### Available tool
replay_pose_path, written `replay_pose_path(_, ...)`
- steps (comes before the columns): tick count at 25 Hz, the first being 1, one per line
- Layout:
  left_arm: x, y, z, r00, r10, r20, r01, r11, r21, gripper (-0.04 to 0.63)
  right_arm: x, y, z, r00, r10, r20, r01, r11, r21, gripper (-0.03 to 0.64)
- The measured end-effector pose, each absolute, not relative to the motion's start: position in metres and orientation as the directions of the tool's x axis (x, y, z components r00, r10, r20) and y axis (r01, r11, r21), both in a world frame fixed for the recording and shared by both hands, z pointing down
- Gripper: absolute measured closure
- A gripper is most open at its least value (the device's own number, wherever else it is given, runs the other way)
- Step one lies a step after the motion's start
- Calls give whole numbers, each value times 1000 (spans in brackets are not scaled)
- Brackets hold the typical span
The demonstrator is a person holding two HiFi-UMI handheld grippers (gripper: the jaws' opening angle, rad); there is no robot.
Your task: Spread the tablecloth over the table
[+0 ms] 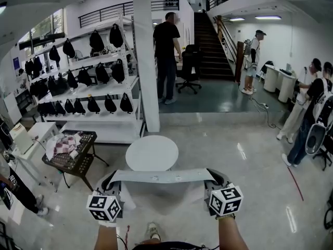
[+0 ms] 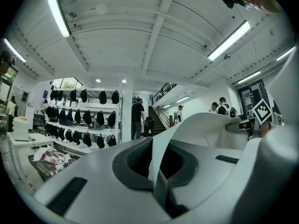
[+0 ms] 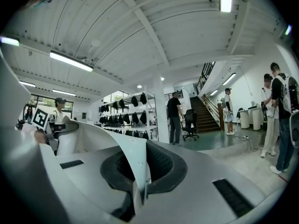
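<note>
The left gripper (image 1: 112, 181) and right gripper (image 1: 212, 178) clamp fingers on the tablecloth (image 1: 161, 176), taut in front of the round worktop (image 1: 152, 152), black stand (image 1: 79, 164) left of it, pillar (image 1: 145, 61) behind.

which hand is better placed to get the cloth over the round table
Left, slightly: the left gripper is closer to the table; the right gripper sits further aside. Both clamp the cloth.

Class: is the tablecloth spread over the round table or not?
Not spread: the tablecloth stretches between the left gripper and right gripper, both shut on it; the round table is bare.
</note>
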State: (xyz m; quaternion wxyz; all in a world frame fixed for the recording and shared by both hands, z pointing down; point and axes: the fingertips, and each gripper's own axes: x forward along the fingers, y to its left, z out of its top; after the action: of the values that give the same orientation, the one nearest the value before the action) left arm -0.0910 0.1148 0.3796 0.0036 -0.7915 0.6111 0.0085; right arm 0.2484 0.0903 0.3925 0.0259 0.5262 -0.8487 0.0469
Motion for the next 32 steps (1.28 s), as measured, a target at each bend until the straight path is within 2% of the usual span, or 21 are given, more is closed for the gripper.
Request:
replay_pose_path(6, -90, 122, 377, 243, -970, -22, -970, -242, -32, 577, 249, 99, 393, -438, -896, 80, -899, 435, -47, 589)
replay_pose_path(32, -95, 122, 383, 271, -962, -29, -962, -272, 8, 577, 245, 101, 396, -432, -898, 80, -901, 427, -68, 589)
